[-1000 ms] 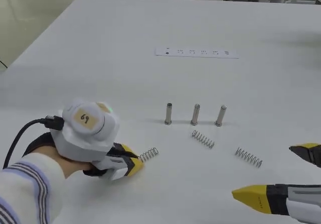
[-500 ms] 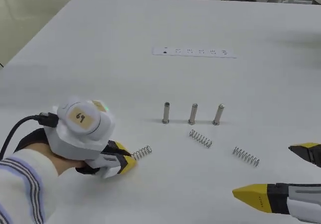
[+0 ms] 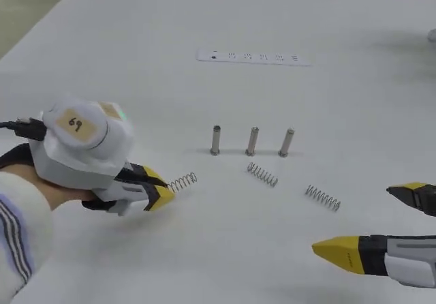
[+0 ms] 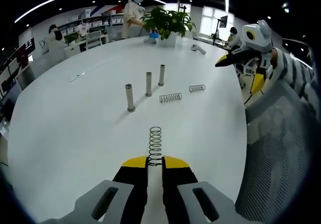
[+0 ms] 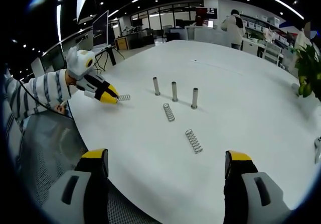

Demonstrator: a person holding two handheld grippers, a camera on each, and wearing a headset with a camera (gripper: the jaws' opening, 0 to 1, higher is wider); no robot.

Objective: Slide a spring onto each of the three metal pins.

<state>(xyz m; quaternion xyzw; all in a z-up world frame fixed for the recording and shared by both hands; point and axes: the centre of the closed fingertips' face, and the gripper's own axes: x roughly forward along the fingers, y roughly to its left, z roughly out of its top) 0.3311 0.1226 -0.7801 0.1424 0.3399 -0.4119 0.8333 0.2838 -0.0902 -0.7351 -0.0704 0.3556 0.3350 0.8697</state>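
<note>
Three springs to put on, and none on a pin yet. Gripping the left spring [image 4: 155,143] by its near end, with the yellow tips of the left gripper [image 4: 155,161] squeezed shut on it and the rest of the coil lying flat on the white table [image 3: 136,79]. Standing upright in a row a little further off: left pin [image 3: 216,140], middle pin [image 3: 253,141], right pin [image 3: 286,142]. Lying loose just in front of them, touching nothing: middle spring [image 3: 262,174] and right spring [image 3: 322,198]. Waiting near the table's edge, tips spread wide with nothing inside: right gripper [image 3: 354,220].

To do this bit well:
- Lift slowly, and hold tight, but not so tight as to squash the coil.
- Turn the hand so the free end hangs down.
- Aim for the left pin, probably the closest one.
- Line the open end up right over the pin top before going down.
- Lower straight, not slanted, or risk catching on the top and bending or popping out.
- Go gently near the pins, so as not to knock one over.
- Let go only once well down the pin.
</note>
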